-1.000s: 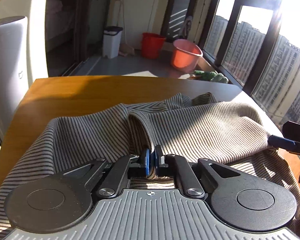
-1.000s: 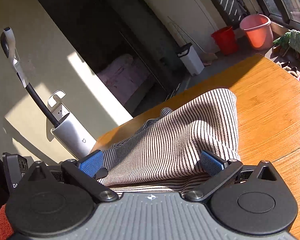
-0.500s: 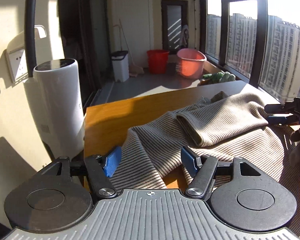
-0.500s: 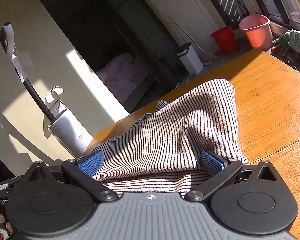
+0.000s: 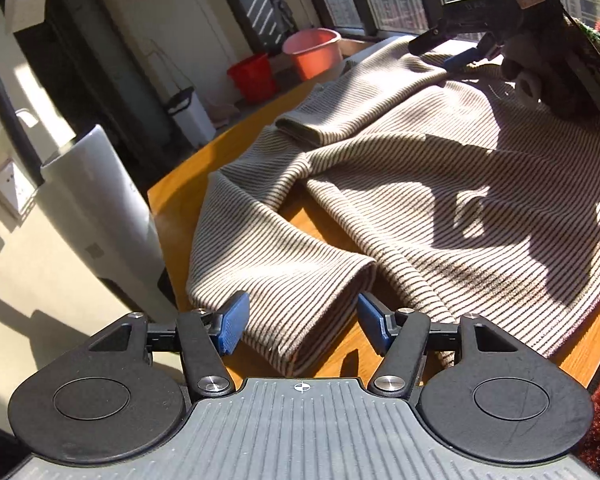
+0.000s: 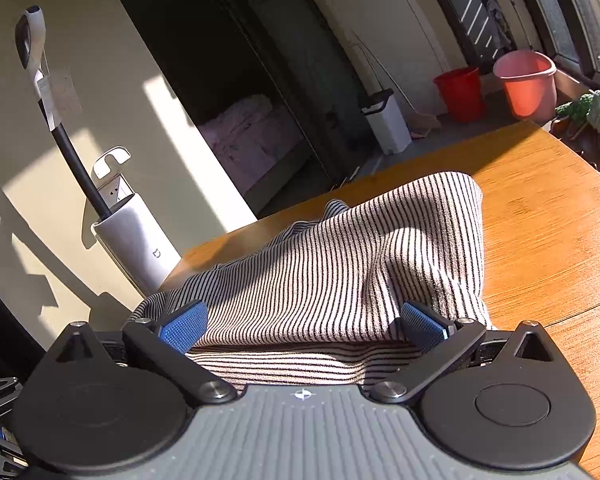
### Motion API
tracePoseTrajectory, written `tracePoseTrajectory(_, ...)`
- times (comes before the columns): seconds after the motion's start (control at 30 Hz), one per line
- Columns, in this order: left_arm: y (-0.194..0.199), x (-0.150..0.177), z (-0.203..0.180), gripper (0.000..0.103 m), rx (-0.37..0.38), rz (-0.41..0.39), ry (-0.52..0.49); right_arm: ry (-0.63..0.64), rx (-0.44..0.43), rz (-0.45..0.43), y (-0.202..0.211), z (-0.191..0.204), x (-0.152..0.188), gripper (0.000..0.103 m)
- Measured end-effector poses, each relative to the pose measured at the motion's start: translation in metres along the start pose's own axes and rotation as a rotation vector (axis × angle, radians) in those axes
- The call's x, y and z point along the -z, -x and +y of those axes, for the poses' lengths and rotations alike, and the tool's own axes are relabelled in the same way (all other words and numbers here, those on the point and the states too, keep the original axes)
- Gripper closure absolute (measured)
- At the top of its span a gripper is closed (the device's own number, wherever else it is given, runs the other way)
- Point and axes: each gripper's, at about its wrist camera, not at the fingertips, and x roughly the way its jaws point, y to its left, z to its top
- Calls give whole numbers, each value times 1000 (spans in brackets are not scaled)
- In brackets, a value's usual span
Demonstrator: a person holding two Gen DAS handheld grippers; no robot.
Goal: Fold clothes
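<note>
A beige sweater with thin dark stripes (image 5: 440, 184) lies rumpled on the wooden table (image 5: 172, 200). One sleeve runs toward me, and its cuff (image 5: 300, 304) lies between the blue pads of my left gripper (image 5: 302, 328). The jaws are closing, and the pads stand apart without pressing the cloth. My right gripper (image 5: 440, 50) sits at the sweater's far side, held by a person's hand. In the right wrist view a folded part of the sweater (image 6: 340, 264) bulges between the wide-apart pads of the right gripper (image 6: 304, 326), which is open.
A white vacuum dock (image 5: 92, 200) stands just past the table's left edge (image 6: 140, 248). A white bin (image 5: 188, 116), a red bucket (image 5: 254, 76) and a pink bucket (image 5: 314, 52) stand on the floor beyond. A potted plant (image 6: 592, 112) sits off the far corner. Bare wood (image 6: 540, 220) lies right of the cloth.
My left gripper let go of the fold it pinched, opened, and drew back leftward to the sleeve's cuff, rolling as it went. The right gripper stayed open over the cloth and barely shifted.
</note>
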Motion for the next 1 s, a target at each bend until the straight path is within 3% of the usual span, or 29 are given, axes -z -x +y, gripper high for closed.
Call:
tracePoseTrajectory(0.03,-6,0,0,46,-17,9,6,37,-1,-17,5,10,0,1)
tracePoseTrajectory(0.1,-15,-1,2,71,-35,18,34,111,-3,-50,16,29,-1,7)
tracePoseTrajectory(0.17,-18,-4,9,92,-34,5,92,170,-43,-69,29,49,-3,27)
tracePoseTrajectory(0.2,-18,-7,15,95,-30,-8,131,194,-74,-65,33,60,-3,33)
tracePoseTrajectory(0.27,-8,-17,38,97,13,-67,285,229,-135,-41,37,83,-2,56)
tracePoseTrajectory(0.3,-4,-21,48,97,35,-94,357,231,-173,-16,37,93,1,61)
tracePoseTrajectory(0.37,5,-28,67,97,71,-150,478,212,-265,51,31,109,7,82)
tracePoseTrajectory(0.47,14,-38,79,97,100,-217,575,172,-435,159,19,137,21,83)
tracePoseTrajectory(0.53,16,-41,80,97,117,-234,592,171,-455,174,13,153,27,80)
tracePoseTrajectory(0.63,16,-46,79,97,143,-257,609,168,-427,158,4,169,31,67)
tracePoseTrajectory(0.7,15,-48,76,97,158,-267,613,165,-406,156,-3,174,32,67)
tracePoseTrajectory(0.73,15,-49,75,97,166,-273,614,164,-395,157,-7,176,32,70)
tracePoseTrajectory(0.77,15,-49,74,96,172,-282,621,167,-381,156,-10,177,31,85)
tracePoseTrajectory(0.8,16,-50,73,96,176,-294,631,180,-357,148,-14,177,29,97)
tracePoseTrajectory(0.83,16,-50,73,93,179,-305,642,196,-324,134,-16,176,24,99)
tracePoseTrajectory(0.87,17,-49,75,81,178,-321,670,208,-294,112,-16,173,15,99)
tracePoseTrajectory(0.9,19,-49,77,61,176,-337,699,213,-274,85,-14,168,3,99)
tracePoseTrajectory(0.97,22,-46,83,38,178,-381,740,226,-229,5,-2,155,-24,99)
tracePoseTrajectory(1.0,22,-45,84,32,173,-392,745,237,-199,-42,6,147,-38,99)
